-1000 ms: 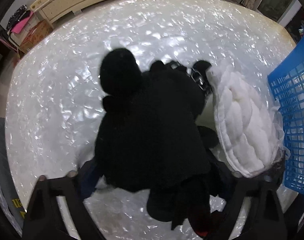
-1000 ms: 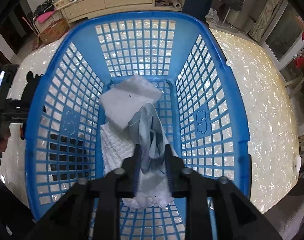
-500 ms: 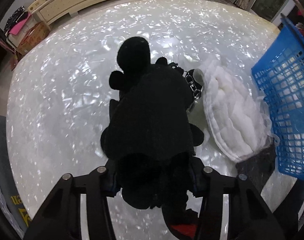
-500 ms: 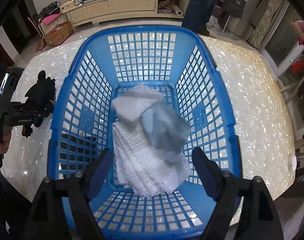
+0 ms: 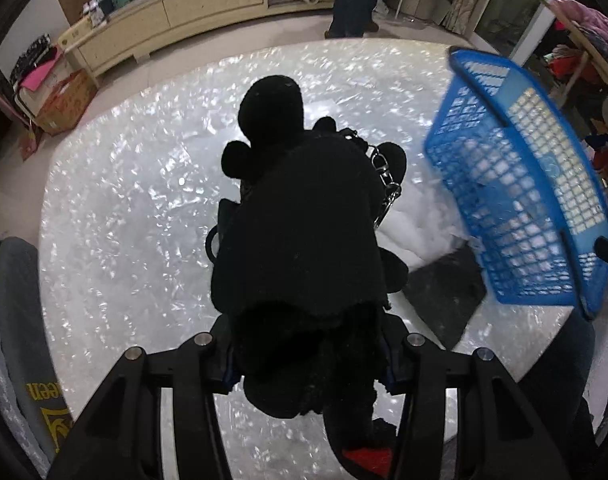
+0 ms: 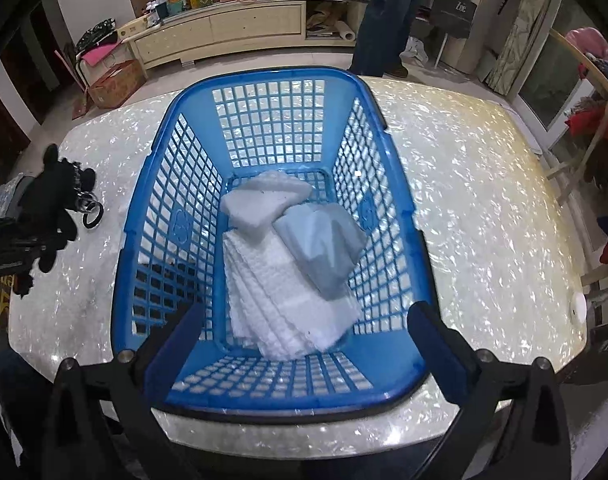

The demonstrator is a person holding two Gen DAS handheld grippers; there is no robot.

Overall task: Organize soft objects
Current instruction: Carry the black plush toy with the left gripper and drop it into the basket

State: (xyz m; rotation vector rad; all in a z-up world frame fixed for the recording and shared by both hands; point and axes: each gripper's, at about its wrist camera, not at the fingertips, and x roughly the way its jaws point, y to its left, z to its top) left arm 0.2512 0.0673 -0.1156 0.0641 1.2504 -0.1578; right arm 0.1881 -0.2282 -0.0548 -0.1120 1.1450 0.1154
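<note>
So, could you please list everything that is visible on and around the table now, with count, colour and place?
Plush toy: one, black, with a metal chain, gripped above the table.
Basket: one, blue, on the table.
Quilted cloth: one, white, inside the basket.
Folded pad: one, white, inside the basket, far end.
Cloth: one, grey-blue, on the quilted cloth.
Padded item: one, white, on the table beside the basket.
Dark cloth: one, black, on the table beside the basket.
Table: one, pearly white.
Left gripper: shut on the plush toy.
Right gripper: open, above the basket.
</note>
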